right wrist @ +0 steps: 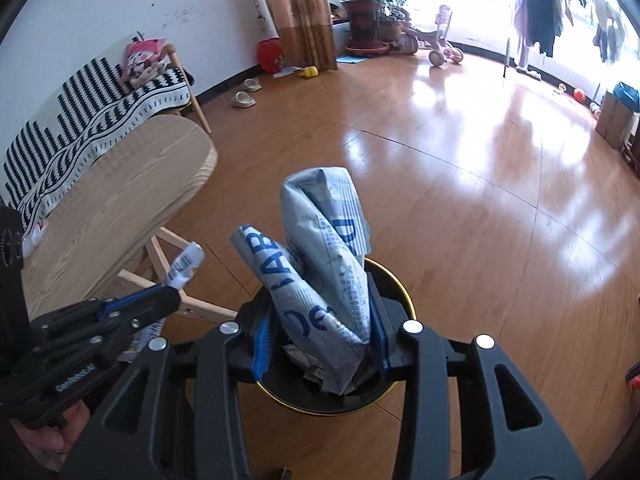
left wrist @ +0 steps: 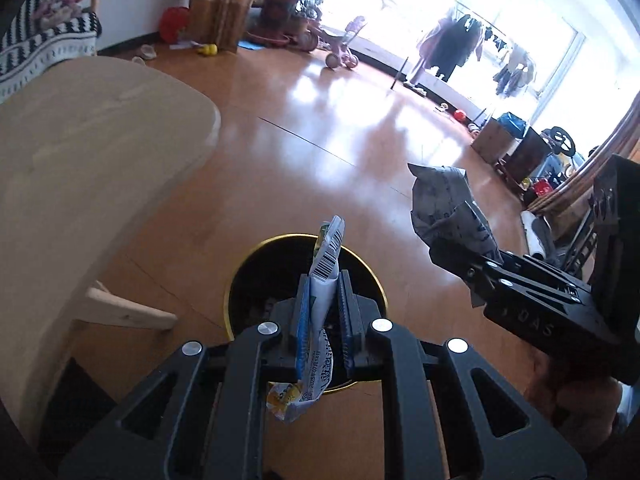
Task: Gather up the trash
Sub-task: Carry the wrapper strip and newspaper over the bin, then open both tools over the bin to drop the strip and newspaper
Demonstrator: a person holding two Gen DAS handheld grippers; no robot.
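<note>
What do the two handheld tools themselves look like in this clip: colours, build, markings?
Both tools are matte black with cut-out linkage arms, round silver bolt heads and blue ribbed pads on the fingers. The left tool shows small white lettering on its side in the right wrist view; the right tool has faint raised letters on its body.

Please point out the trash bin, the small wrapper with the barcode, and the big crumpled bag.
trash bin (left wrist: 240,280): left wrist view, gold rim.
small wrapper (left wrist: 326,270): left wrist view, barcode panel.
crumpled bag (right wrist: 332,280): right wrist view, printed middle fold.
</note>
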